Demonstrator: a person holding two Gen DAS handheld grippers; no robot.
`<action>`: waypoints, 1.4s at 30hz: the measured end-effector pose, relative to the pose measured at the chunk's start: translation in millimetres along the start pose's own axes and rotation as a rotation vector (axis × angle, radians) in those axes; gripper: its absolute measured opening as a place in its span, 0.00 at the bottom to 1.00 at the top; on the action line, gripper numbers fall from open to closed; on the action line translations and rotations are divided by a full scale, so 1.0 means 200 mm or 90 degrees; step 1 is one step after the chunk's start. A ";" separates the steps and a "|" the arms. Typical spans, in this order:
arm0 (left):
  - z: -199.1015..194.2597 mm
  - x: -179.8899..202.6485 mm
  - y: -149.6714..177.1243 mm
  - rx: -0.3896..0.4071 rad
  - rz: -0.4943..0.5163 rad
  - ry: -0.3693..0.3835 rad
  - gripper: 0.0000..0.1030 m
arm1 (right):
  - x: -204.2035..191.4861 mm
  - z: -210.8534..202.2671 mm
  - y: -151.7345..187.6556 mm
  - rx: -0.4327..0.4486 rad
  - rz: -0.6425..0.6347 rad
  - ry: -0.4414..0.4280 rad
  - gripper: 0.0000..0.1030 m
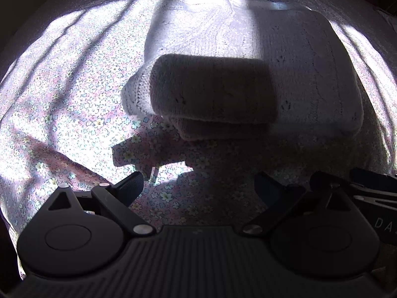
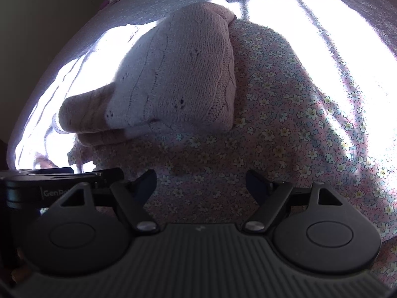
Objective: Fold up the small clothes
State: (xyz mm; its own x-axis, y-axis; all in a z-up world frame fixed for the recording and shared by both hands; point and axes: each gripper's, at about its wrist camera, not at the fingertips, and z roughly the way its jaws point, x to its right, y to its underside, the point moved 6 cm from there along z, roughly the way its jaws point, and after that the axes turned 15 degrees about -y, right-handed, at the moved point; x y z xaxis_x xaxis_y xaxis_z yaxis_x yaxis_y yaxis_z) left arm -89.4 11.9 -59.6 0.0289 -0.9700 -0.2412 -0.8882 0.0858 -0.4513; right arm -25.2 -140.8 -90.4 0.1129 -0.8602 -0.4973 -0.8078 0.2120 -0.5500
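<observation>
Resting on the floral bedsheet [image 1: 62,114], the pink knitted sweater [image 1: 223,74] is already folded into a compact bundle, with one sleeve laid across its front, so I judge that the folding of this garment is finished or almost finished. In the right wrist view the same sweater [image 2: 178,79] lies ahead and a little to the left, partly in shadow and partly in strong sunlight. The left gripper [image 1: 198,186] is released: its two fingers stand well apart and nothing is between them, and it hovers above the sheet just in front of the bundle. The right gripper [image 2: 201,181] is also released and empty, with its fingers spread over the floral cloth. The two tools are close beside each other, since each one shows at the edge of the other's view. A thin cord or strap, too dark to name, lies on the sheet near the left fingertip. The next move probably calls for either a last tidy press on the loose sleeve, or taking the bundle by its thick edge with both tongs to set it aside, with care that the layers do not slide open.
</observation>
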 end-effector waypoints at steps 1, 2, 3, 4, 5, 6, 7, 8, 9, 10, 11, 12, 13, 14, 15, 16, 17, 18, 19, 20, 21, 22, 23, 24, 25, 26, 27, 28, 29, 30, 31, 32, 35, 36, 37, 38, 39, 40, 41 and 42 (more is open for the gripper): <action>0.00 0.00 0.00 0.000 -0.001 -0.001 0.97 | 0.00 0.00 0.00 0.001 -0.001 0.000 0.78; 0.00 0.00 0.00 0.000 -0.003 -0.002 0.97 | -0.01 0.00 0.00 0.001 -0.002 -0.001 0.78; 0.00 -0.01 0.00 0.000 -0.003 -0.001 0.97 | -0.01 0.00 0.00 0.001 -0.004 -0.001 0.78; 0.00 -0.01 0.00 -0.001 -0.004 0.000 0.97 | -0.01 0.00 0.00 0.002 -0.005 -0.002 0.78; 0.00 -0.01 0.00 -0.002 -0.005 0.000 0.97 | -0.01 0.00 0.00 0.001 -0.004 -0.002 0.78; 0.00 -0.01 0.00 -0.001 -0.004 -0.001 0.97 | -0.01 0.00 0.00 0.001 -0.004 -0.002 0.78; 0.00 -0.01 0.00 0.000 -0.003 -0.002 0.97 | -0.01 0.00 0.00 0.002 -0.003 -0.002 0.78; 0.00 -0.01 0.00 0.000 -0.002 -0.002 0.97 | -0.01 0.00 0.00 0.002 -0.002 -0.001 0.78; 0.00 -0.01 0.00 0.000 -0.002 -0.001 0.96 | -0.01 0.00 0.00 0.002 -0.002 -0.001 0.78; 0.00 -0.01 0.00 0.000 -0.002 0.001 0.97 | -0.01 0.00 0.00 0.001 -0.002 -0.002 0.78; 0.00 -0.01 0.00 0.000 -0.003 0.002 0.97 | -0.01 0.00 0.00 0.000 -0.001 -0.002 0.78; 0.00 -0.01 0.00 0.000 -0.002 0.002 0.97 | -0.01 0.00 0.00 0.000 -0.001 -0.002 0.78; 0.00 -0.01 0.00 0.001 -0.002 0.000 0.97 | -0.01 0.00 0.00 0.000 -0.001 -0.002 0.78; 0.00 -0.01 0.00 0.001 -0.001 -0.001 0.97 | -0.01 0.00 0.00 0.000 -0.001 -0.002 0.78; 0.00 0.00 0.00 0.001 -0.002 -0.001 0.97 | -0.01 0.00 0.00 0.000 -0.001 -0.002 0.78; 0.00 0.00 0.00 0.001 -0.002 -0.002 0.97 | -0.01 0.00 0.00 -0.001 0.000 -0.002 0.78; 0.00 0.00 0.01 0.000 -0.002 -0.003 0.97 | -0.01 0.00 0.00 -0.001 0.000 -0.002 0.78; 0.00 0.00 0.01 -0.001 -0.002 -0.003 0.97 | -0.01 0.00 0.00 -0.001 0.000 -0.002 0.78; 0.00 0.00 0.01 -0.001 -0.003 -0.003 0.97 | -0.01 0.00 0.01 -0.002 0.002 -0.002 0.78; 0.00 0.00 0.01 -0.001 -0.003 -0.002 0.97 | -0.01 0.00 0.01 -0.002 0.002 -0.002 0.78; 0.00 0.00 0.01 0.000 -0.003 -0.002 0.97 | -0.01 0.00 0.00 -0.001 0.001 -0.002 0.78; 0.00 0.00 0.01 0.001 -0.003 -0.002 0.97 | -0.02 0.00 0.01 0.000 0.001 -0.002 0.78; -0.01 0.00 0.01 0.001 -0.004 -0.001 0.97 | -0.02 0.00 0.01 0.000 0.000 -0.002 0.78; -0.01 0.00 0.01 0.002 -0.004 -0.001 0.97 | -0.02 0.00 0.01 0.001 0.000 -0.003 0.78; -0.01 0.00 0.01 0.002 -0.004 -0.001 0.97 | -0.02 0.00 0.01 0.001 0.000 -0.003 0.78; -0.01 0.00 0.01 0.002 -0.004 -0.002 0.97 | -0.02 0.00 0.01 0.001 0.001 -0.003 0.78; -0.01 0.00 0.01 0.002 -0.005 -0.001 0.97 | -0.02 0.00 0.01 0.001 0.002 -0.003 0.78; -0.01 0.00 0.01 0.002 -0.005 -0.001 0.96 | -0.01 0.00 0.01 0.001 0.003 -0.002 0.78; -0.01 0.00 0.01 0.001 -0.006 -0.001 0.97 | -0.01 0.00 0.01 0.002 0.003 -0.002 0.78; -0.01 0.00 0.01 -0.001 -0.008 -0.001 0.97 | -0.01 0.00 0.01 0.002 0.003 -0.001 0.78; -0.01 0.00 0.01 -0.003 -0.009 0.000 0.97 | -0.01 -0.01 0.01 0.002 0.002 -0.001 0.78; -0.01 0.00 0.01 -0.005 -0.012 0.002 0.97 | -0.01 -0.01 0.01 0.003 0.002 -0.001 0.78; -0.02 -0.01 0.01 -0.006 -0.019 0.003 0.97 | -0.02 -0.01 0.01 0.003 0.002 -0.002 0.78; -0.02 -0.01 0.01 -0.005 -0.020 0.002 0.97 | -0.02 -0.01 0.01 0.002 0.002 -0.002 0.78; -0.02 -0.01 0.01 -0.005 -0.021 0.001 0.97 | -0.02 -0.01 0.01 0.002 0.002 -0.002 0.78; -0.02 -0.02 0.01 -0.007 -0.022 0.002 0.97 | -0.02 -0.01 0.01 0.003 0.002 -0.003 0.78; -0.02 -0.02 0.01 -0.008 -0.023 0.004 0.96 | -0.02 -0.01 0.01 0.003 0.002 -0.002 0.78; -0.03 -0.02 0.01 -0.009 -0.025 0.004 0.96 | -0.02 -0.01 0.01 0.003 0.001 -0.002 0.78; -0.03 -0.02 0.01 -0.009 -0.025 0.004 0.97 | -0.02 -0.01 0.01 0.003 0.001 -0.001 0.78; -0.03 -0.02 0.01 -0.008 -0.022 0.003 0.97 | -0.02 -0.01 0.01 0.003 0.001 -0.001 0.78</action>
State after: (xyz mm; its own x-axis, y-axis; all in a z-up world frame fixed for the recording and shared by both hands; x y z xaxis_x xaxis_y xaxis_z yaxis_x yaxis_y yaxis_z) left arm -93.8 14.6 -54.5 0.0578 -0.9736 -0.2209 -0.8921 0.0489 -0.4491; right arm -28.1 -137.9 -88.5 0.1126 -0.8589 -0.4996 -0.8057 0.2154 -0.5518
